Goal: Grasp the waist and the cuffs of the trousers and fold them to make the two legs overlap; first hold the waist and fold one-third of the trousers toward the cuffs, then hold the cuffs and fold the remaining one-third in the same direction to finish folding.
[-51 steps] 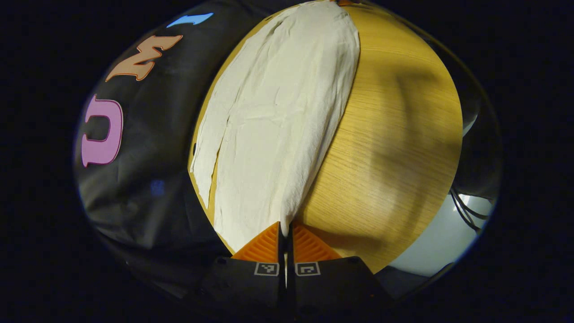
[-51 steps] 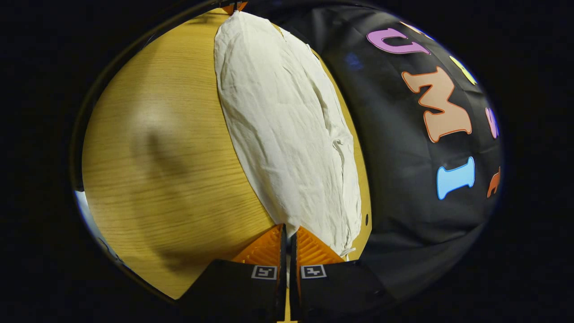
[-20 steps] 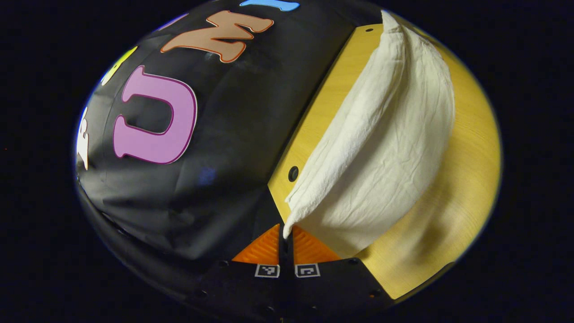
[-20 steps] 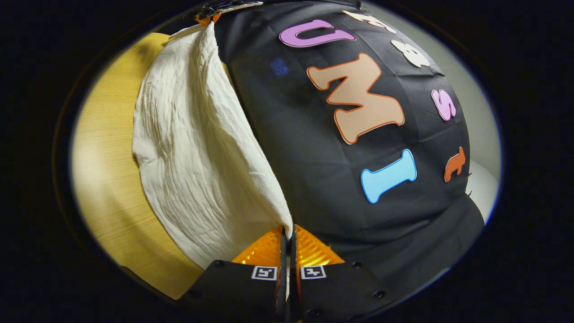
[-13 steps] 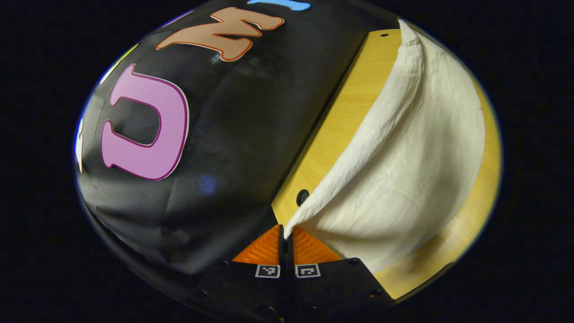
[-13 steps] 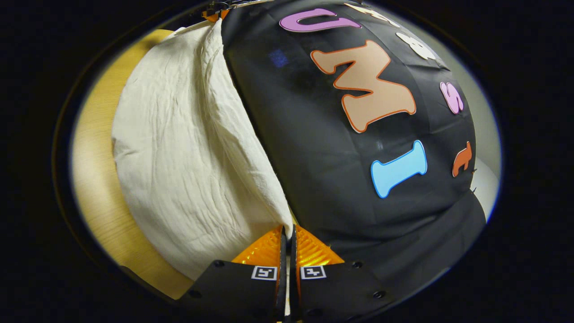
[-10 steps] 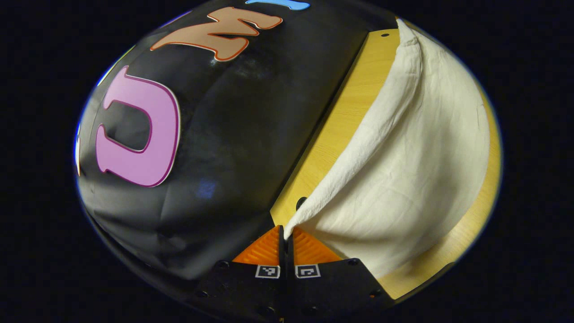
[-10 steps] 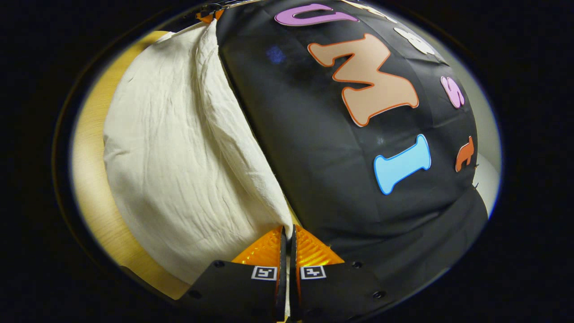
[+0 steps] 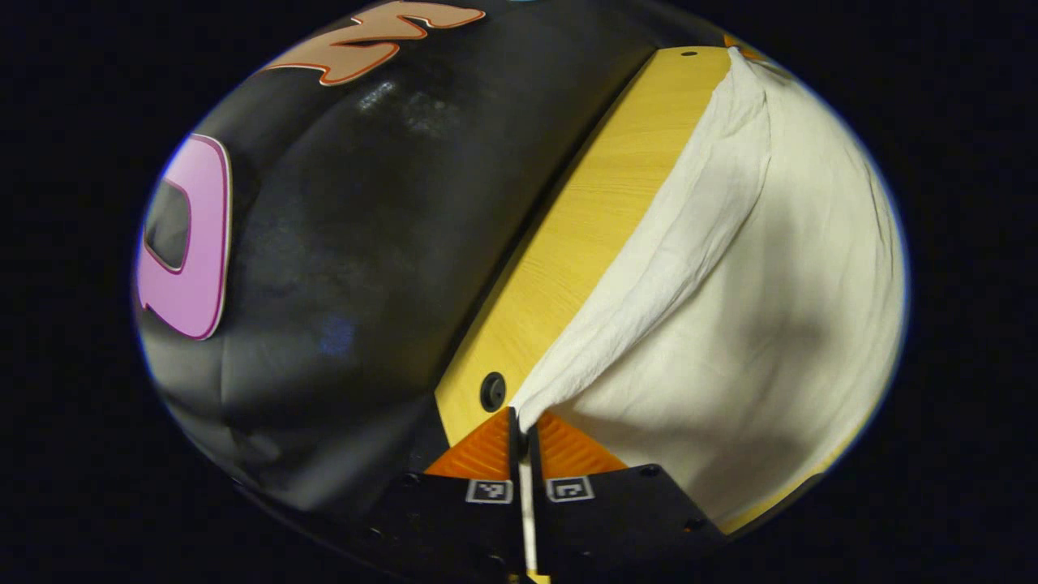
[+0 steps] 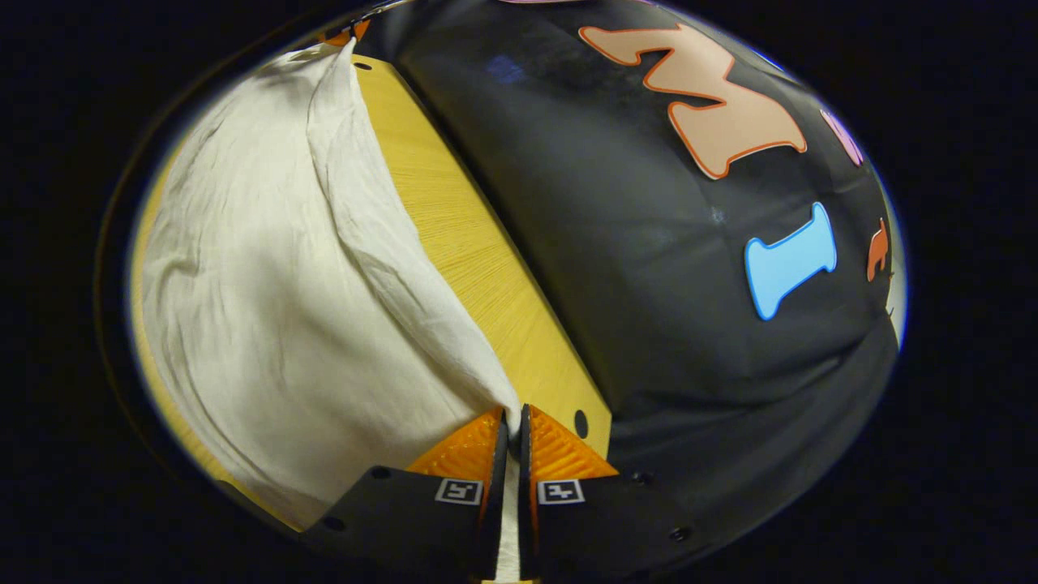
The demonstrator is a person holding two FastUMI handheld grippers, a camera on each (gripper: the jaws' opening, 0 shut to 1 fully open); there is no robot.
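In the left gripper view we saw our left hand-held gripper (image 9: 523, 422) at the bottom, with its two fingers pressed tight together on a corner of the white trousers (image 9: 730, 324). Only a thin gap showed between the fingers, and the cloth ran down into it. From that pinched corner the trousers spread up and to the right side of the view. The edge of the cloth (image 9: 649, 268) rose in a long rolled fold toward the top. The cloth lay over the yellow wooden table (image 9: 592, 227), and a strip of bare wood showed between the cloth and the black wall (image 9: 365, 243). A small dark hole (image 9: 492, 391) sat in the table just beside the fingers.

In the right gripper view we saw our right hand-held gripper (image 10: 512, 426), closed the same way on another corner of the trousers (image 10: 268, 324). Here the cloth went up and to the left side instead, and the bare table (image 10: 478, 259) strip was on its right. A small dark hole (image 10: 581, 423) sat just beside these fingers too. At the very top of this view a small orange bit (image 10: 340, 36) showed at the far corner of the cloth. It was too small for us to tell what it was.
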